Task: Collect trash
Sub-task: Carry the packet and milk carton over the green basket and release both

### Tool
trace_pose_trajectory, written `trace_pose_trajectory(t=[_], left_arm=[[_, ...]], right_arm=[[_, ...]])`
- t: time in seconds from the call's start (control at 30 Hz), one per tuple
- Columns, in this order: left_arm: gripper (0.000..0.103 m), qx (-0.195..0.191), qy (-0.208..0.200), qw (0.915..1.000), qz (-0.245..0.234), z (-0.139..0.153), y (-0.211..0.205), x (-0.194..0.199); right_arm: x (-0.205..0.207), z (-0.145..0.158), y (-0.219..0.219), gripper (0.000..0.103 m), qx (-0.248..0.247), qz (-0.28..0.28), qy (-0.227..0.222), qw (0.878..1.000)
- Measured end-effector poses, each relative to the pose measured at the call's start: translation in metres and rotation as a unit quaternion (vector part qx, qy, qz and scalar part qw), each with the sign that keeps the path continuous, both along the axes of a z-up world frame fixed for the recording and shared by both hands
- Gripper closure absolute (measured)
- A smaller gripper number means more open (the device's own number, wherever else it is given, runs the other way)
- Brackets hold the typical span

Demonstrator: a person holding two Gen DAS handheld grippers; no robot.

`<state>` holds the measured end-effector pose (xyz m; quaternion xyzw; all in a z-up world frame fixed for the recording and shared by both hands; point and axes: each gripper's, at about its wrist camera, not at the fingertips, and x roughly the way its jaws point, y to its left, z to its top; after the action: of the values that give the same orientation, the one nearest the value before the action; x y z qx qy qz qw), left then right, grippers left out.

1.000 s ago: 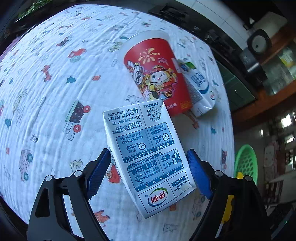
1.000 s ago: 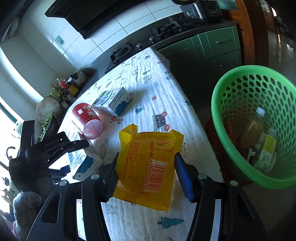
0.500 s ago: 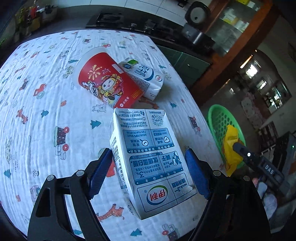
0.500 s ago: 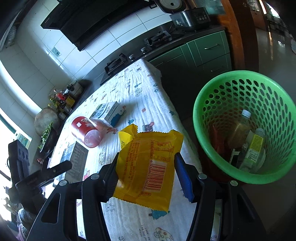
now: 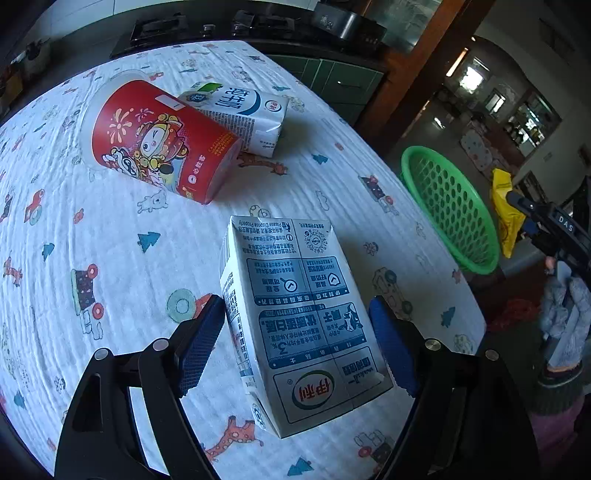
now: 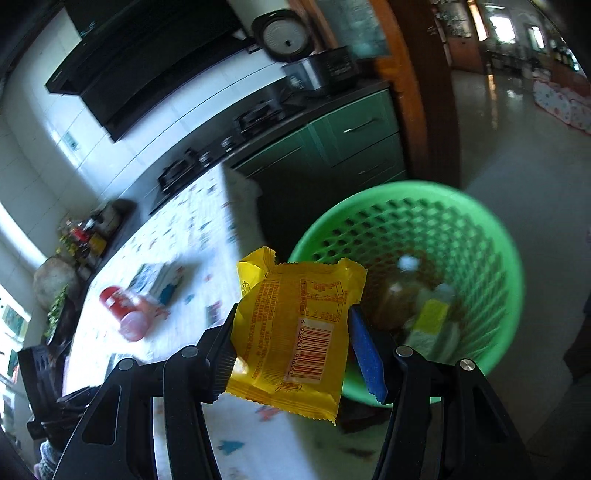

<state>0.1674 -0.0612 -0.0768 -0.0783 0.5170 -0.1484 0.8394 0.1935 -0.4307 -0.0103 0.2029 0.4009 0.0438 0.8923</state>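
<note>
room: kitchen; dark stove (image 5: 207, 27) and green cabinets (image 6: 354, 144) behind, tiled wall, shiny floor at right
counter: one counter (image 5: 110, 229) under a white cloth with cartoon prints
basket: 1, green plastic basket (image 6: 480, 236) on the floor off the counter's end; bottles inside, blurred, count unclear
cartons: 2. Grey-blue milk carton (image 5: 299, 314) between the left pads; white-blue carton (image 5: 243, 114) lies flat at the far side
cup: 1, red cup (image 5: 155, 140) on its side, touching the white-blue carton
wrapper: 1, yellow wrapper (image 6: 295, 332), barcode facing the right wrist camera
left hand-held gripper (image 5: 295, 339): pitched down at the counter, jaws wide, carton between them; left pad shows a gap, right pad at the carton's edge; can't tell if it presses
right hand-held gripper (image 6: 291, 350): clamped on the yellow wrapper, held in the air in front of the basket's near rim, off the counter's edge
person: gloved hand (image 5: 565, 314) on the right hand-held gripper, seen from the left wrist view
</note>
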Motion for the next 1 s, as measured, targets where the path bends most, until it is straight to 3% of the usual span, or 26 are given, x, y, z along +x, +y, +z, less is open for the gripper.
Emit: trace_pose_trajectory(t=[0.33, 0.53, 0.83, 1.0], left_arm=[[0.023, 0.023, 0.033, 0.9992, 0.001, -0.011, -0.009, 0.01], [0.027, 0.039, 0.017, 0.9991, -0.001, -0.007, -0.015, 0.008], [0.027, 0.002, -0.034, 0.9986, -0.041, 0.04, -0.035, 0.007], [0.027, -0.026, -0.059, 0.9948, -0.079, 0.065, -0.067, 0.02]], right_arm=[[0.015, -0.011, -0.052, 0.047, -0.035, -0.046, 0.001, 0.998], [0.03, -0.028, -0.063, 0.046, -0.054, -0.052, 0.01, 0.997], [0.044, -0.045, -0.071, 0.022, -0.048, -0.057, 0.009, 0.997], [0.04, -0.044, -0.07, 0.022, -0.055, -0.064, 0.001, 0.996]])
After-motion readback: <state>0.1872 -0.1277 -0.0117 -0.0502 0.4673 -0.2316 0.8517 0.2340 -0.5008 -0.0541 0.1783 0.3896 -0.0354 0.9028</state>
